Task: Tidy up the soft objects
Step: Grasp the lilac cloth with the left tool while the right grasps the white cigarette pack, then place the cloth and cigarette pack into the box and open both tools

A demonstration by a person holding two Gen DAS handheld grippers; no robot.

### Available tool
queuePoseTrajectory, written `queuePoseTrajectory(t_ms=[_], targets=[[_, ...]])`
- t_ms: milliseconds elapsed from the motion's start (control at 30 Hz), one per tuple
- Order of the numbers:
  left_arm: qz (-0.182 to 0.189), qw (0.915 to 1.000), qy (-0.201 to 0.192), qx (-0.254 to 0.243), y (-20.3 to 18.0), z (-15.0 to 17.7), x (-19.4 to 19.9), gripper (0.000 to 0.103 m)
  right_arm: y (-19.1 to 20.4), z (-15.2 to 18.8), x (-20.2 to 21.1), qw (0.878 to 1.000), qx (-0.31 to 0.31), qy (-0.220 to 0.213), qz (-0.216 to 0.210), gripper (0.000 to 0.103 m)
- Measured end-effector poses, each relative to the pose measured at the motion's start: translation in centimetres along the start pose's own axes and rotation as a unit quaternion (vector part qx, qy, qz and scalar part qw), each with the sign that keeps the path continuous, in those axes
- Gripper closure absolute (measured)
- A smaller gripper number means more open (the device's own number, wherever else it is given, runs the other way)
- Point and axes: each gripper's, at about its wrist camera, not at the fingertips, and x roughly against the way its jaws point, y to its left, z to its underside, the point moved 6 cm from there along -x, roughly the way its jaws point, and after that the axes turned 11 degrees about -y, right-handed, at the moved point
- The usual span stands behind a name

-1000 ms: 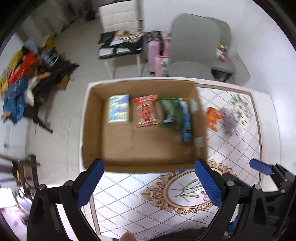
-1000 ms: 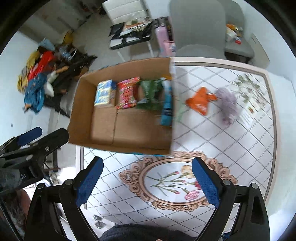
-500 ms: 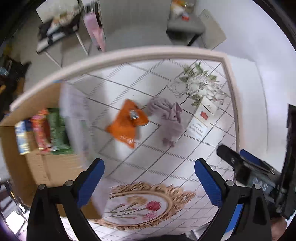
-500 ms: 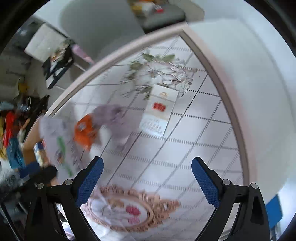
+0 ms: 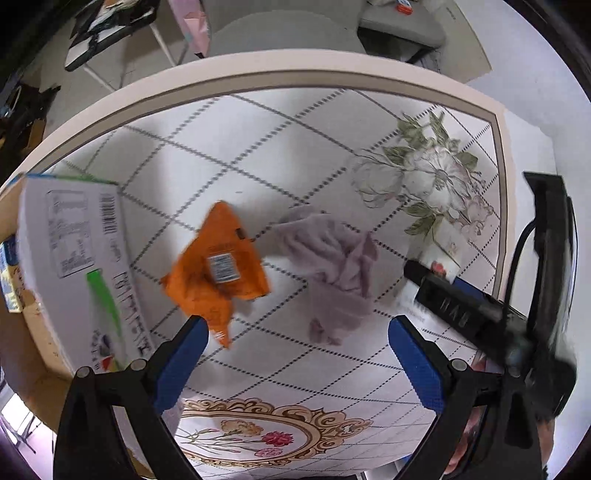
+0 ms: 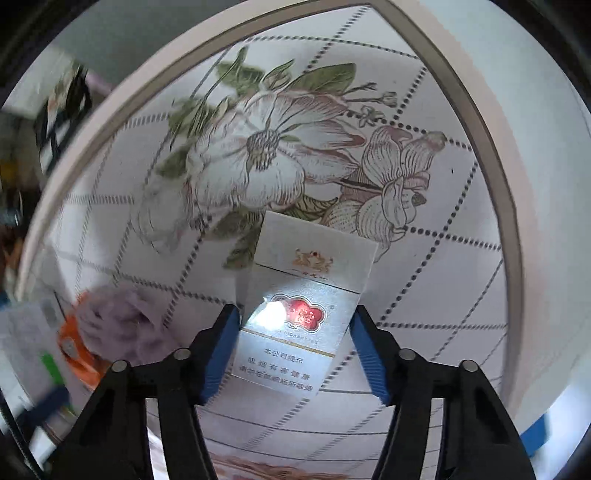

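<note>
An orange snack packet (image 5: 218, 269) lies crumpled on the tiled tablecloth, and a lilac cloth (image 5: 332, 258) sits just right of it. My left gripper (image 5: 295, 339) hangs open above them, its left finger next to the packet's lower corner, with nothing between the pads. My right gripper (image 6: 295, 332) points down over a white cigarette pack (image 6: 306, 295) with a red emblem. Its jaws are closing with the pack between the blue pads, which flank the pack's sides. The lilac cloth (image 6: 114, 321) and the orange packet (image 6: 74, 350) show blurred at the left of the right wrist view.
A cardboard box (image 5: 22, 332) stands at the left, its white printed flap (image 5: 74, 258) raised toward the packet. The table's rounded edge (image 5: 258, 70) runs along the far side, with grey chairs (image 5: 280, 33) beyond. The right gripper's black frame (image 5: 461, 306) fills the right side.
Both views swung from the cardboard box to the right part of the table and came lower. The right jaws narrowed around the cigarette pack. The left jaws stayed wide.
</note>
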Motion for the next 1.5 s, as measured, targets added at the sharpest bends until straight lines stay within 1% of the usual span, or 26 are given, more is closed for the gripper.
queuePoseTrajectory(t_ms=[67,167,233,333,400,433,467,500,533,567,600,667,700,767,833,900,967,1033,1100,1167,1267,1367,1467,1500], targets=[[0.001,0.9999,0.009,-0.007,-1.1,0.1,-1.0,0.003,-1.3,0.5,-0.3,1.000,0.020,0.009,0.017,0.040],[0.000,0.9995,0.028,-0.014,-2.6,0.3,-2.8,0.003,-3.6,1.2,-0.4,0.999,0.029,0.020,0.034,0.041],[-0.003,0.9990,0.043,-0.015,-3.6,0.3,-4.4,0.003,-5.1,1.7,-0.5,0.999,0.018,0.026,0.034,0.040],[-0.011,0.9982,0.057,-0.017,-4.8,0.3,-6.5,0.003,-6.1,2.2,-0.7,0.999,-0.003,0.033,0.019,0.038],[-0.014,0.9981,0.057,-0.020,-5.5,0.2,-7.3,0.003,-6.0,2.2,-0.8,0.999,-0.006,0.032,0.012,0.036],[-0.023,0.9979,0.055,-0.023,-5.8,0.2,-7.7,0.004,-5.9,2.2,-0.9,0.999,-0.003,0.034,0.012,0.034],[-0.029,0.9979,0.053,-0.025,-5.9,0.1,-7.9,0.008,-5.7,2.3,-1.0,0.999,0.001,0.037,0.016,0.034],[-0.032,0.9978,0.050,-0.029,-6.2,0.1,-8.1,0.012,-6.2,2.3,-1.2,0.999,0.003,0.037,0.018,0.033],[-0.036,0.9976,0.049,-0.033,-6.4,0.2,-8.3,0.021,-6.1,2.5,-1.2,0.999,0.004,0.036,0.019,0.031],[-0.046,0.9969,0.050,-0.039,-6.6,0.5,-8.6,0.028,-6.0,3.1,-1.4,0.999,0.003,0.035,0.019,0.029],[-0.055,0.9964,0.044,-0.047,-6.9,0.7,-8.6,0.029,-6.3,3.6,-1.6,0.999,0.006,0.034,0.023,0.028],[-0.068,0.9953,0.033,-0.060,-7.7,0.8,-8.7,0.042,-6.2,3.6,-1.6,0.999,-0.005,0.036,0.024,0.027],[-0.068,0.9953,0.029,-0.063,-7.9,0.9,-8.6,0.045,-5.6,3.7,-1.8,0.999,-0.009,0.038,0.023,0.027],[-0.068,0.9955,0.026,-0.061,-8.2,1.1,-8.5,0.057,-5.4,3.7,-1.7,0.999,-0.015,0.039,0.023,0.027],[-0.063,0.9959,0.024,-0.060,-8.4,1.3,-8.5,0.058,-5.3,3.5,-1.5,0.999,-0.019,0.038,0.023,0.027],[-0.063,0.9960,0.021,-0.061,-8.4,2.2,-8.0,0.060,-5.4,3.3,-1.8,0.999,-0.021,0.033,0.022,0.029],[-0.057,0.9965,0.021,-0.058,-7.7,2.4,-7.5,0.060,-5.3,3.3,-1.4,0.999,-0.017,0.027,0.022,0.043],[-0.053,0.9967,0.016,-0.059,-7.1,3.2,-7.1,0.061,-5.3,3.5,-1.1,0.999,-0.007,0.035,0.019,0.043],[-0.049,0.9968,0.009,-0.062,-7.1,4.2,-6.4,0.061,-5.3,4.0,-1.1,0.999,-0.003,0.033,0.022,0.044],[-0.040,0.9972,-0.001,-0.063,-7.1,5.5,-5.3,0.061,-5.2,4.9,-0.8,0.999,-0.007,0.033,0.007,0.044],[-0.018,0.9979,-0.016,-0.060,-7.3,7.9,-3.0,0.061,-4.8,6.0,0.3,1.000,-0.003,0.026,-0.014,0.044],[0.012,0.9977,-0.038,-0.055,-7.1,10.5,0.1,0.061,-3.3,7.8,3.3,0.999,0.020,0.006,-0.042,0.044],[0.045,0.9956,-0.062,-0.053,-6.5,13.3,4.0,0.061,-1.1,9.6,7.4,0.996,0.046,-0.021,-0.075,0.044],[0.054,0.9948,-0.069,-0.051,-5.7,13.9,5.2,0.061,-0.3,10.2,9.0,0.994,0.053,-0.032,-0.088,0.044]])
